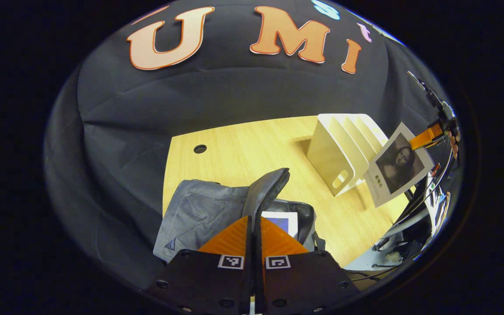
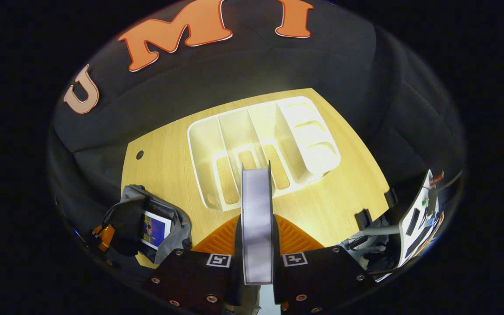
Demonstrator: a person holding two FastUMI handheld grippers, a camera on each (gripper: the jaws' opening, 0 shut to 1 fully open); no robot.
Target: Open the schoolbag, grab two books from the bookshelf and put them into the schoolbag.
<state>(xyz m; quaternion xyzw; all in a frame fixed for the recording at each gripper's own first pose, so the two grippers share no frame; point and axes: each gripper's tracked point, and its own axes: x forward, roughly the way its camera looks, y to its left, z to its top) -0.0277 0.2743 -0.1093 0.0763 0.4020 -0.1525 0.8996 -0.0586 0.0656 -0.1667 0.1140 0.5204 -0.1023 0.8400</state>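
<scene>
Book [image 2: 257, 218] stands on edge, lengthwise between clamping right gripper [image 2: 256, 227] fingers; left gripper [image 1: 254, 236] pinches schoolbag [image 1: 217, 210] flap.

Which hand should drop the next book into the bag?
The right. The right gripper already clamps the second book, lifted clear of the bookshelf. The left gripper pinches the schoolbag flap, holding it open.

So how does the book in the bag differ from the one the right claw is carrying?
The book in the schoolbag already lies inside the open grey schoolbag, blue cover showing; the held book is up in the air over the table, clamped in the right claw. The held book's cover bears a dark portrait, not blue. Both are off the white bookshelf.
</scene>
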